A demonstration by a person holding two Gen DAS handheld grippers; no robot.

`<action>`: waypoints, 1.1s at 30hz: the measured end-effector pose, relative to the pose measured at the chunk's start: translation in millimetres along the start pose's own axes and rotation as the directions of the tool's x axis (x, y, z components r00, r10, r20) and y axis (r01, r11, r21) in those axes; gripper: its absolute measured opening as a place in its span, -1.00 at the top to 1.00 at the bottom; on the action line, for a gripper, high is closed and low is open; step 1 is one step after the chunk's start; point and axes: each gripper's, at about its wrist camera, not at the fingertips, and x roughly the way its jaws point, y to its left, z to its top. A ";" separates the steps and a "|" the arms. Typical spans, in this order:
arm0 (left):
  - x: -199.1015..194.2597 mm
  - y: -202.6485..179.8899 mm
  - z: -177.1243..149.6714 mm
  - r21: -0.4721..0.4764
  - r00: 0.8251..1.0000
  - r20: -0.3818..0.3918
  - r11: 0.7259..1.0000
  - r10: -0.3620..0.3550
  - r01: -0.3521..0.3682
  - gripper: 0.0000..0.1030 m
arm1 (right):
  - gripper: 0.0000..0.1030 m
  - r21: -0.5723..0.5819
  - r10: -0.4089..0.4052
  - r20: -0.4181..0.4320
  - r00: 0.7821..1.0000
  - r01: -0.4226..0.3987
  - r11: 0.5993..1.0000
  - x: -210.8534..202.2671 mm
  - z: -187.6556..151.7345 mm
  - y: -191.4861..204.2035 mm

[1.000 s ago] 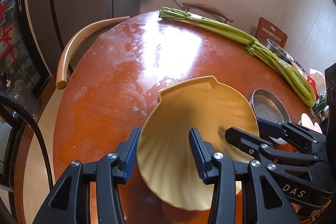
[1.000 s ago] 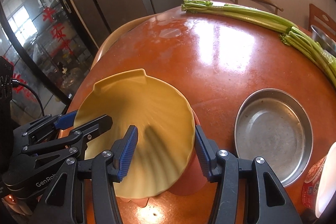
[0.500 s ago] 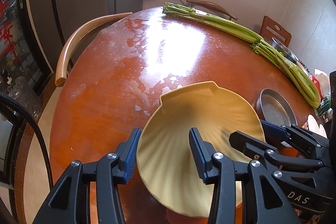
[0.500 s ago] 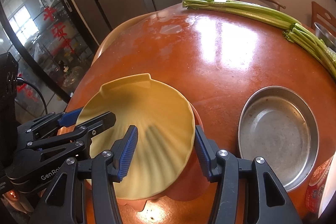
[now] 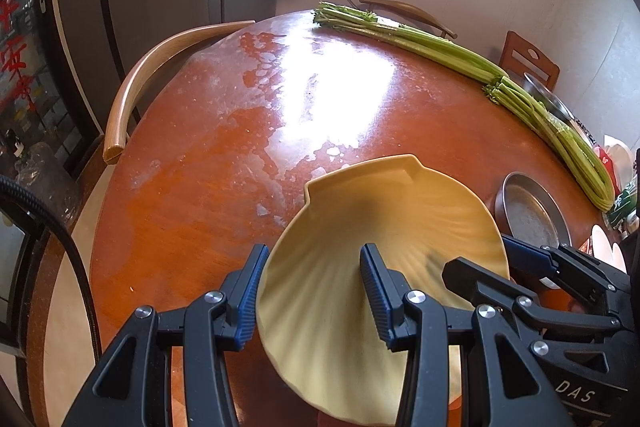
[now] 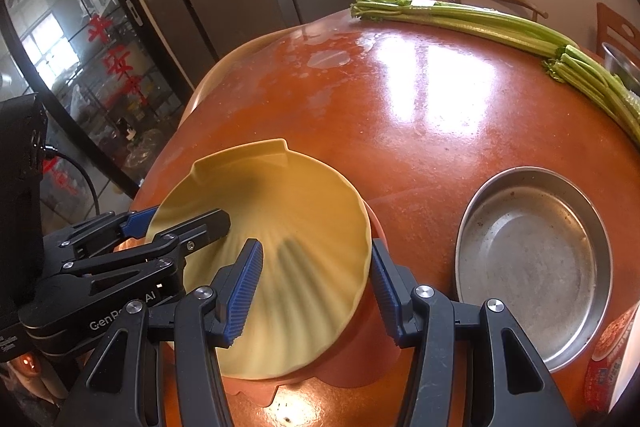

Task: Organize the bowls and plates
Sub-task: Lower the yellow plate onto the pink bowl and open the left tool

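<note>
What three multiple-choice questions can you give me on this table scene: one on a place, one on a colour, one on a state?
1. Where is the pan relative to the yellow plate?
A. To its left
B. To its right
C. Stacked on it

2. What colour are the gripper pads?
A. Red
B. Blue
C. White

3. What is the yellow plate's state?
A. Clamped at its rim from two sides
B. Lying free
C. Upside down

Answers:
1 B: both views show the pan on the table to the plate's right.
2 B: the ribbed pads are blue.
3 A: the left gripper and right gripper each pinch the rim, one finger above and one below.
</note>
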 end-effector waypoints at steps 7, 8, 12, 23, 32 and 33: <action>-2.8 -0.4 0.1 0.000 1.000 0.000 1.000 -0.006 0.006 0.10 | -0.09 -0.001 -0.003 -0.002 1.000 0.003 1.000 -0.6 0.6 -0.2; -4.1 0.0 0.1 -0.003 1.000 0.003 1.000 -0.012 0.012 0.09 | -0.09 0.001 -0.005 -0.001 1.000 0.005 1.000 -1.1 1.0 -0.5; -7.8 2.6 1.0 -0.010 1.000 0.012 1.000 -0.022 0.022 0.09 | -0.09 -0.005 -0.017 0.010 1.000 0.017 1.000 -2.8 2.2 0.2; -16.8 6.5 -2.5 -0.021 1.000 0.022 1.000 -0.013 0.014 0.09 | -0.09 -0.077 -0.139 0.057 0.989 0.144 0.987 -7.9 1.5 10.0; -25.4 2.6 -2.8 -0.009 0.999 0.031 1.000 -0.016 0.016 0.09 | -0.09 -0.083 -0.182 0.094 0.979 0.190 0.978 -17.3 2.3 16.0; -27.3 1.7 -2.8 -0.007 0.999 0.034 1.000 -0.015 0.015 0.09 | -0.09 -0.077 -0.188 0.108 0.976 0.197 0.977 -21.4 2.8 15.7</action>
